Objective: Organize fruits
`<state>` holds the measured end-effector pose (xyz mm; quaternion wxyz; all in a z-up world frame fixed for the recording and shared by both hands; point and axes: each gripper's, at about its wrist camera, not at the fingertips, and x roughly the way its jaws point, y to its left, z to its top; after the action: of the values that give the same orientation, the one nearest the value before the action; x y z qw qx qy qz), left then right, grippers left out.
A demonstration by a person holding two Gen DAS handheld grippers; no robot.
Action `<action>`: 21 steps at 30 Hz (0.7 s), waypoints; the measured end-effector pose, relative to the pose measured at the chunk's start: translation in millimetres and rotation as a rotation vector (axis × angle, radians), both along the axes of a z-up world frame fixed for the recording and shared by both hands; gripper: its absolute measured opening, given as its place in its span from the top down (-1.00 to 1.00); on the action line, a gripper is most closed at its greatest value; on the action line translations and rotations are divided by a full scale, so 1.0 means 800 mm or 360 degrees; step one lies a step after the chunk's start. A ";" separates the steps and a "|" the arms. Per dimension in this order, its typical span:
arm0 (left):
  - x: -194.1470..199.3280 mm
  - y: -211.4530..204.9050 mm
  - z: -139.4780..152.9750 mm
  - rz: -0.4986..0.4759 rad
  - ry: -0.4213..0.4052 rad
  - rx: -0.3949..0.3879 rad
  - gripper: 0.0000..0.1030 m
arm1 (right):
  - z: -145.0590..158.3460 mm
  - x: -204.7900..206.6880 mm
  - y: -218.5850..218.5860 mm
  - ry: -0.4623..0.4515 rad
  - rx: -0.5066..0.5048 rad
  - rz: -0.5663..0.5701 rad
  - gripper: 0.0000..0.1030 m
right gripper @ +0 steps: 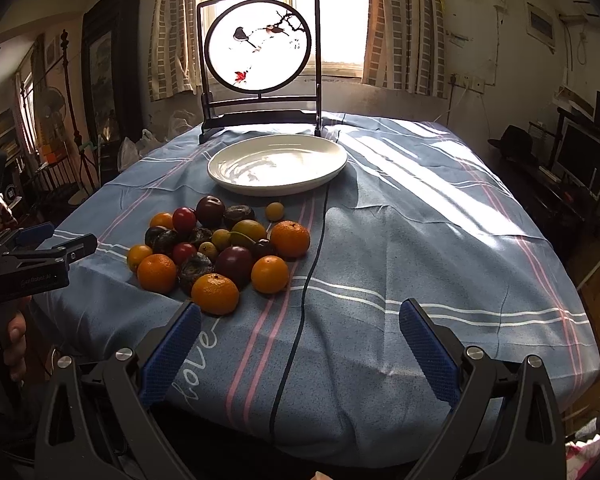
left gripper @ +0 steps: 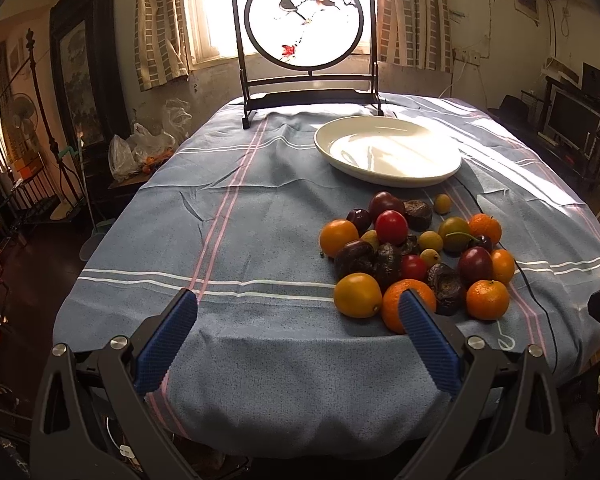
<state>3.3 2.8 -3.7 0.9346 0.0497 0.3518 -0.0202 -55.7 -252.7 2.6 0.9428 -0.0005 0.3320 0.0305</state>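
Your left gripper (left gripper: 298, 306) hovers over the near edge of the table, jaws spread wide and holding nothing; its right finger tip overlaps the nearest orange (left gripper: 404, 304) in the left view, and contact cannot be confirmed. Your right gripper (right gripper: 300, 314) hovers likewise, jaws spread and empty, over bare cloth (right gripper: 380, 240) beside the fruit pile (right gripper: 220, 248). The pile lies loose on the cloth, just in front of the white plate (right gripper: 278, 190) and apart from it. Its long axis runs from the near edge toward the plate. Oranges sit at its rim; dark plums and small yellow and red fruit fill the middle. A black cable (right gripper: 312, 264) runs just past its right side. A bird screen (right gripper: 260, 56) stands upright behind the plate.
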 end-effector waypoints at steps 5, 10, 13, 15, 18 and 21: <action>-0.001 0.000 -0.001 0.0013 -0.0007 0.0015 -0.91 | -0.001 0.000 0.002 -0.0004 -0.0006 0.0003 -0.93; -0.001 0.001 0.000 0.0013 -0.0008 0.0013 -0.91 | 0.000 0.000 0.002 -0.0006 -0.0009 0.0005 -0.93; -0.001 0.002 0.003 0.0016 -0.0015 0.0008 -0.91 | 0.001 -0.001 0.001 -0.0018 -0.0014 0.0006 -0.93; -0.001 0.002 0.004 0.0015 -0.0018 0.0011 -0.91 | 0.002 -0.001 0.000 -0.0025 -0.0017 0.0002 -0.93; -0.001 0.000 0.005 0.0011 -0.0019 0.0016 -0.91 | 0.002 -0.001 -0.003 -0.0027 -0.0009 -0.0005 -0.93; -0.001 -0.001 0.005 0.0006 -0.0016 0.0016 -0.91 | 0.002 0.000 -0.006 -0.0025 -0.0002 -0.0015 -0.93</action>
<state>2.3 1.9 0.5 0.9360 0.0538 0.3474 -0.0164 -56.0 -257.2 4.0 0.9455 0.0002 0.3245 0.0259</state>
